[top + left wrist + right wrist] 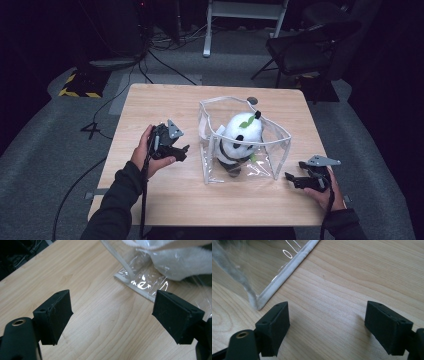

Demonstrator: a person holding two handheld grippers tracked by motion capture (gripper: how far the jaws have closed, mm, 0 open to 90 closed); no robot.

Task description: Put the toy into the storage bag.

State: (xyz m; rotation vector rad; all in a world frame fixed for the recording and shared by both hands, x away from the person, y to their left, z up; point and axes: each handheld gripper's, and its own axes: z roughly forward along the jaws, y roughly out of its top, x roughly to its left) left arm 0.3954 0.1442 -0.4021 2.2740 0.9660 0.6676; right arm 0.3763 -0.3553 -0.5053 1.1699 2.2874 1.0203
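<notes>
We've got both claws wide, holding nothing: left claw (181,150) nearer the clear bag (215,165) w/ panda (240,137), right claw (295,180) off its corner.

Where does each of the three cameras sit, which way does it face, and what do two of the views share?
High view: above the person's side, looking forward and down on the table; both forearms, left gripper and right gripper show.
Left gripper view: rides the left gripper, looking past its open jaws at the clear bag and panda plush.
Right gripper view: rides the right gripper, open jaws facing the bag's corner.
Both gripper views share the bag's white-trimmed base.
</notes>
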